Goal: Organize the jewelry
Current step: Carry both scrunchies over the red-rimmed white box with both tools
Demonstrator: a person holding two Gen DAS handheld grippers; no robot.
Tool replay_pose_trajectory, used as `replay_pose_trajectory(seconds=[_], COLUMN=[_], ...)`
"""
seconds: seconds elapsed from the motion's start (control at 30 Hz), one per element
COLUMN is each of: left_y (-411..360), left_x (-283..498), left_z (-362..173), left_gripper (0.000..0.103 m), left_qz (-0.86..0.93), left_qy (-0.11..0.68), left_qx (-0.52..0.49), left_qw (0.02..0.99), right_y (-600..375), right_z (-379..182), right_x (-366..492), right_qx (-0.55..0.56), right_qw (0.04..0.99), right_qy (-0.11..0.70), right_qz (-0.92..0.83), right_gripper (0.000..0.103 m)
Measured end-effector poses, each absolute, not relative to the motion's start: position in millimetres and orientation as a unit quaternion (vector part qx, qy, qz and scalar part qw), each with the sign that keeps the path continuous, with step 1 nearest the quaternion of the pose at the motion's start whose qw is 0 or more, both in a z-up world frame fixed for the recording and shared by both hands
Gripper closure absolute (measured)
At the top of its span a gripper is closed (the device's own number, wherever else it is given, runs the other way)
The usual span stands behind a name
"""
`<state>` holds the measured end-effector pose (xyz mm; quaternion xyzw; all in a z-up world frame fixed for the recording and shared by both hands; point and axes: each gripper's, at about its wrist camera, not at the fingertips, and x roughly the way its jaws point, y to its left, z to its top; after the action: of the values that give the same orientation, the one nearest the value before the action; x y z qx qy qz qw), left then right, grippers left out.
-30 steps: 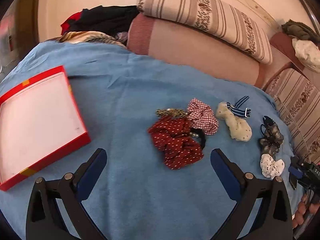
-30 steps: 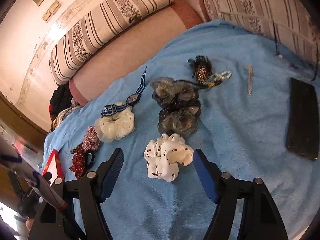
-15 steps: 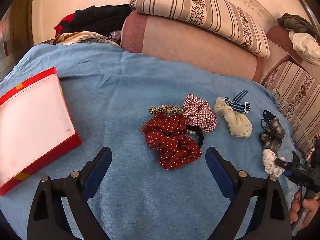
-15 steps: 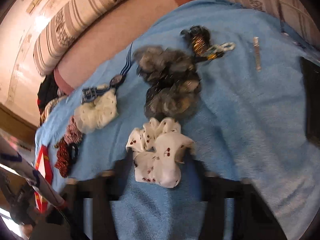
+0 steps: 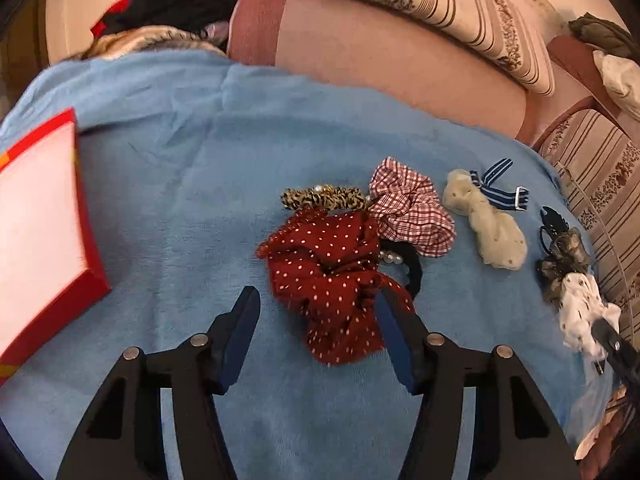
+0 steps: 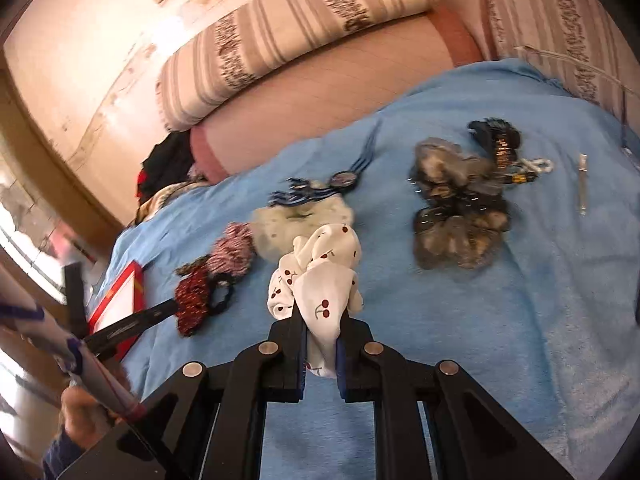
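My right gripper (image 6: 321,322) is shut on the white cherry-print scrunchie (image 6: 320,276) and holds it above the blue blanket; it also shows in the left wrist view (image 5: 582,312). My left gripper (image 5: 316,320) is open, its fingers on either side of the near end of the red polka-dot scrunchie (image 5: 332,276). Beyond it lie a leopard-print hair tie (image 5: 324,197), a red checked scrunchie (image 5: 408,208), a black pearl hair tie (image 5: 408,262), a cream scrunchie (image 5: 492,224) and a blue striped ribbon (image 5: 500,188). The red box with white inside (image 5: 40,232) is at the left.
A grey-brown organza scrunchie (image 6: 460,216), a black beaded clip (image 6: 500,144) and a slim metal hair clip (image 6: 583,184) lie at the right of the blue blanket (image 6: 520,320). Striped cushions (image 5: 420,4) and piled clothes (image 5: 172,4) border the far edge.
My right gripper closed on the white cherry-print scrunchie and lifted it. My left gripper moved forward and narrowed around the red polka-dot scrunchie.
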<state>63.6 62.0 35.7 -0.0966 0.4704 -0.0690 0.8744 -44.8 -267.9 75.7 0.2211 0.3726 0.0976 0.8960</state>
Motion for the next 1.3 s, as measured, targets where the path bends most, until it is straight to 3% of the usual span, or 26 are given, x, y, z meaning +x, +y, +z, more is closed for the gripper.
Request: replay_pose_trajectory(seconds=[0.1, 0.13, 0.17, 0.67, 1.3], left_y=[52.9, 49.6, 47.5, 57.9, 109.3], left_x=[71.6, 72.6, 72.8, 25.4, 11.0], left_z=[21.7, 18.7, 16.4, 86.2, 102.7], left_gripper=[0.071, 0.087, 0.091, 0.094, 0.094], left_qz=[-0.089, -0.09, -0.085, -0.072, -0.026], left_qy=[0.489, 0.493, 0.496, 0.388, 0.373], left_qx=[-0.098, -0.094, -0.089, -0.067, -0.074], left_qw=[0.862, 0.86, 0.86, 0.916, 0.925], right_y=[-266.3, -263.3, -261.0, -241.7, -181.3], right_z=[72.3, 72.8, 73.0, 96.8, 99.2], right_x=[-44.8, -43.2, -42.2, -58.9, -58.3], right_qx=[0.218, 0.217, 0.216, 0.195, 0.155], right_qw=[0.892, 0.892, 0.892, 0.908, 0.903], right_qy=[0.381, 0.382, 0.382, 0.339, 0.344], right_qz=[0.106, 0.107, 0.107, 0.153, 0.204], right_gripper=[0.091, 0.091, 0.091, 0.091, 0.091])
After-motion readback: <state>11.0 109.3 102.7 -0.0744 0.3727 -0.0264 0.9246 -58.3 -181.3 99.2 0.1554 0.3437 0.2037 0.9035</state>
